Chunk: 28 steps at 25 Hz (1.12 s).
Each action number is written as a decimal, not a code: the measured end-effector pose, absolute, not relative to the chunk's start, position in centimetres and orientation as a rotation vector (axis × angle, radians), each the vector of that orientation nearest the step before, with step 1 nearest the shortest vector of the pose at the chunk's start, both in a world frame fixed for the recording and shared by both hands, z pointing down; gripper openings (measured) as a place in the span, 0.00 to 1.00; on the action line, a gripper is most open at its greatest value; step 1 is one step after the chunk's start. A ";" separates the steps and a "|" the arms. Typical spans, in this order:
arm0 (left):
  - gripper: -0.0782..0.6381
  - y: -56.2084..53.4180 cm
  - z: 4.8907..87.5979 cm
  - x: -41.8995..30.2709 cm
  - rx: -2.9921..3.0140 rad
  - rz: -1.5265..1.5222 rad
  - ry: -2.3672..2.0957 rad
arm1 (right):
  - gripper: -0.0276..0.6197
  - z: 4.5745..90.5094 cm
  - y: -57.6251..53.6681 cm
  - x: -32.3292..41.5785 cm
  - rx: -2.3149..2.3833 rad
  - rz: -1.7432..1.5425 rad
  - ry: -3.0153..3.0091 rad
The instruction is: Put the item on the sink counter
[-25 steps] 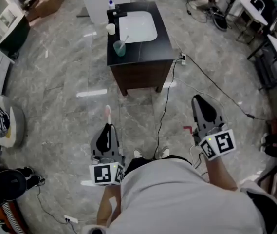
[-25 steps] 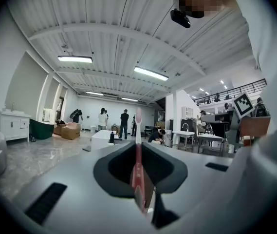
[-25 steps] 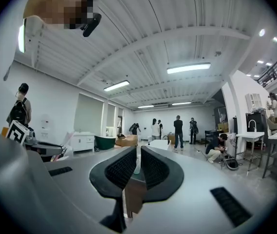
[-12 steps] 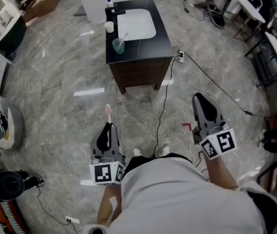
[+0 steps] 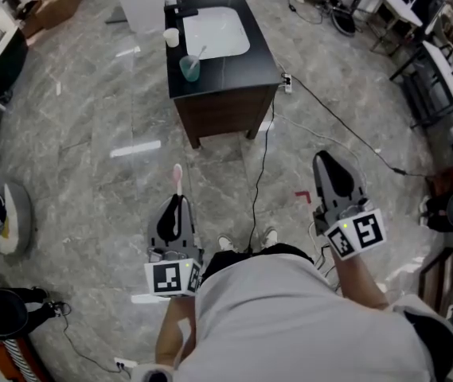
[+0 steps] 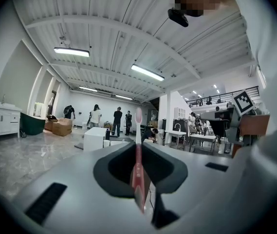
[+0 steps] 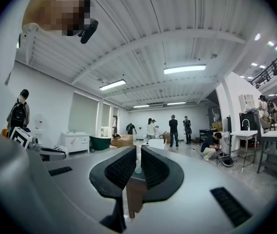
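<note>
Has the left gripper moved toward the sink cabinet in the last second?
No. The left gripper, shut on the toothbrush, sits at about the same gap from the sink cabinet; only the view has shifted.

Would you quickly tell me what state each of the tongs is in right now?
Left tongs: closed on the toothbrush.
Right tongs: closed, holding nothing.
</note>
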<state>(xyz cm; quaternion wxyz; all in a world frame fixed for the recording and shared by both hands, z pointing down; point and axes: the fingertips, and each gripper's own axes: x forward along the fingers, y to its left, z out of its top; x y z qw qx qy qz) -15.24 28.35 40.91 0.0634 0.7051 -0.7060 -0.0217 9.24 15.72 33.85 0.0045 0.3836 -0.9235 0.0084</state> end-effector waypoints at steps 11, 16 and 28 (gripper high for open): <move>0.16 28.2 40.8 -16.4 2.184 -0.093 -2.094 | 0.13 33.6 17.1 7.7 1.224 -0.001 -2.885; 0.16 27.1 41.0 -15.2 2.210 -0.093 -2.051 | 0.13 33.7 16.3 8.5 1.251 0.002 -2.872; 0.16 22.3 40.2 -15.7 2.115 -0.085 -2.176 | 0.13 33.8 9.5 8.1 1.132 0.028 -2.963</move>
